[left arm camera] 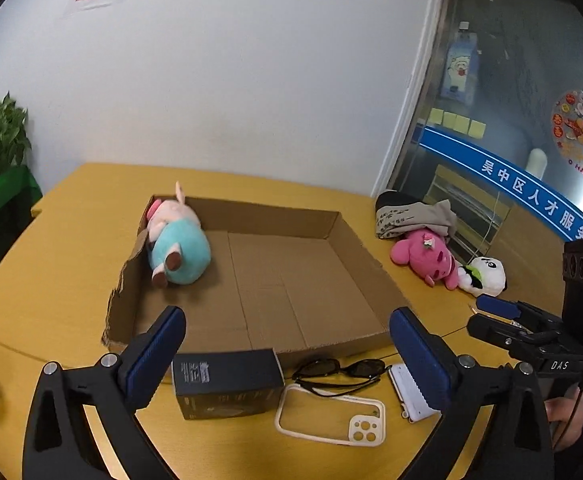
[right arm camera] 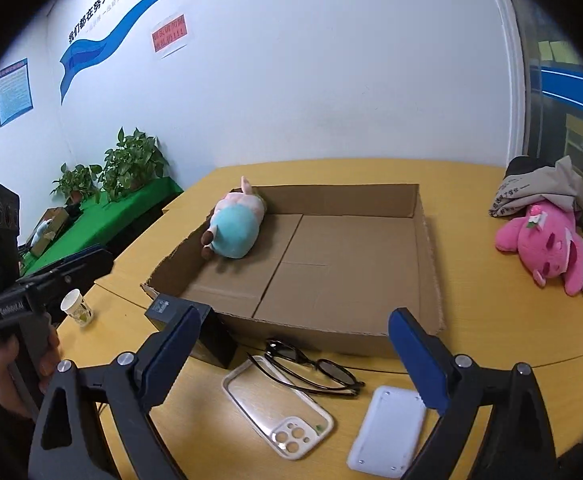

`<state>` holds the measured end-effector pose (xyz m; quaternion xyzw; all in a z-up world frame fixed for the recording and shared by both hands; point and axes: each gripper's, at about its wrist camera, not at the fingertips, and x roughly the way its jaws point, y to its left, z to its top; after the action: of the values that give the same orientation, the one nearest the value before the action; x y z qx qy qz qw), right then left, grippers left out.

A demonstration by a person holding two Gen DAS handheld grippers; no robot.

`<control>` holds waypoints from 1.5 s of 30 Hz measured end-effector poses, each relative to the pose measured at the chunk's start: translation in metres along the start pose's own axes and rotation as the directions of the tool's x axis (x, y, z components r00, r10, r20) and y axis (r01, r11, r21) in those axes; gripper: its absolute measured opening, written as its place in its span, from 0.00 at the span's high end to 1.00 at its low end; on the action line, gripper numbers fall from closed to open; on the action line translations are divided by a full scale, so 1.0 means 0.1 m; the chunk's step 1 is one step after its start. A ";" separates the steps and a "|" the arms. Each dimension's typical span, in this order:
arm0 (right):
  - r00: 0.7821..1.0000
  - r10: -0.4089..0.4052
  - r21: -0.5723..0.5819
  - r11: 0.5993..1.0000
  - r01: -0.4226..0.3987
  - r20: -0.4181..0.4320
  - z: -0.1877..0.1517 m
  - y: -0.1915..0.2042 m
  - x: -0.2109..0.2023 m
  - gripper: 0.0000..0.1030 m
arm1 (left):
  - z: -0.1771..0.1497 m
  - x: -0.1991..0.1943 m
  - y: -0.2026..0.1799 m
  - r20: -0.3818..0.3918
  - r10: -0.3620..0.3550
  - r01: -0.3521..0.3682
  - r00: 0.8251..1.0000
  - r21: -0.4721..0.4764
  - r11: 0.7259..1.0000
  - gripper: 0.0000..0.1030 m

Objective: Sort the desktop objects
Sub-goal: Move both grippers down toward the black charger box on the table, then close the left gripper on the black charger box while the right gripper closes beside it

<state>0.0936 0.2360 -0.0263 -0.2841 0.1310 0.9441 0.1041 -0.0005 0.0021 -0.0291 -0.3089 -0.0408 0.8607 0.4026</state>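
Hovering over the near edge of the table (left arm camera: 71,208), both the left gripper (left arm camera: 287,344) and the right gripper (right arm camera: 293,348) are standing wide open and holding nothing. The sunglasses (right arm camera: 311,368) are lying just below and between the right jaws, long axis running left-near to right-far, so the right hand is judged nearer. The cardboard tray (right arm camera: 427,240) is sitting just beyond, already holding the pig toy (right arm camera: 235,228).

A pink-and-teal plush pig (left arm camera: 175,246) lies in a brown cardboard tray (left arm camera: 333,222) on a yellow table (left arm camera: 63,216).
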 end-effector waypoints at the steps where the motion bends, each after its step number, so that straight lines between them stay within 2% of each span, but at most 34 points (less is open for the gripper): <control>1: 1.000 0.004 0.010 1.000 -0.004 -0.002 -0.02 -0.04 0.00 0.07 | -0.03 0.02 0.05 -0.013 -0.013 0.013 1.000 -0.020 1.000 0.00; 8: 0.991 0.057 0.042 0.998 -0.053 -0.120 -0.20 -0.10 0.32 0.07 | -0.26 0.22 0.35 -0.112 -0.079 0.065 0.991 -0.123 0.990 0.00; 15: 0.961 0.150 -0.016 0.987 -0.158 -0.232 -0.38 0.21 0.65 0.07 | -0.44 0.35 0.56 -0.158 -0.068 0.044 0.985 -0.153 0.987 0.00; 17: 0.956 0.158 -0.040 0.984 -0.173 -0.248 -0.43 0.29 0.70 0.07 | -0.47 0.37 0.65 -0.163 -0.065 0.036 0.984 -0.173 0.984 0.00; 22: 0.941 0.178 -0.041 0.979 -0.198 -0.289 -0.54 0.40 0.80 0.07 | -0.48 0.48 0.86 -0.167 -0.123 0.085 0.978 -0.218 0.972 0.00; 25: 0.934 0.200 -0.025 0.976 -0.217 -0.296 -0.55 0.45 0.88 0.07 | -0.44 0.65 1.00 -0.191 -0.161 0.112 0.968 -0.244 0.963 0.00; 28: 0.920 0.255 0.005 0.964 -0.266 -0.297 -0.49 0.53 1.00 0.07 | -0.41 0.81 1.09 -0.229 -0.172 0.108 0.958 -0.270 0.957 0.01; 31: 0.891 0.335 0.057 0.941 -0.334 -0.305 -0.45 0.61 1.18 0.07 | -0.44 0.95 1.09 -0.280 -0.169 0.095 0.945 -0.259 0.961 0.02; 33: 0.874 0.365 0.074 0.930 -0.361 -0.322 -0.42 0.69 1.36 0.07 | -0.47 1.02 1.09 -0.307 -0.179 0.100 0.935 -0.258 0.961 0.07; 35: 0.868 0.377 0.064 0.924 -0.378 -0.324 -0.40 0.76 1.50 0.07 | -0.50 1.08 1.11 -0.315 -0.211 0.123 0.925 -0.277 0.953 0.15; 38: 0.858 0.397 0.053 0.914 -0.402 -0.327 -0.39 0.85 1.65 0.07 | -0.51 1.08 1.10 -0.311 -0.243 0.156 0.919 -0.278 0.948 0.20; 42: 0.859 0.400 0.014 0.908 -0.418 -0.319 -0.48 0.96 1.54 0.07 | -0.55 0.94 1.00 -0.327 -0.232 0.171 0.916 -0.206 0.964 0.19; 44: 0.845 0.432 0.011 0.892 -0.452 -0.317 -0.56 0.99 1.39 0.07 | -0.62 0.80 0.94 -0.339 -0.238 0.188 0.910 -0.174 0.967 0.20; 45: 0.830 0.462 0.014 0.876 -0.482 -0.312 -0.64 0.99 1.25 0.07 | -0.67 0.72 0.90 -0.349 -0.247 0.202 0.904 -0.160 0.966 0.20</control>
<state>-0.0028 0.1381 -0.1294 -0.3886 0.1808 0.8887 -0.1629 -0.0576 -0.0184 -0.1482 -0.4806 -0.0522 0.7317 0.4805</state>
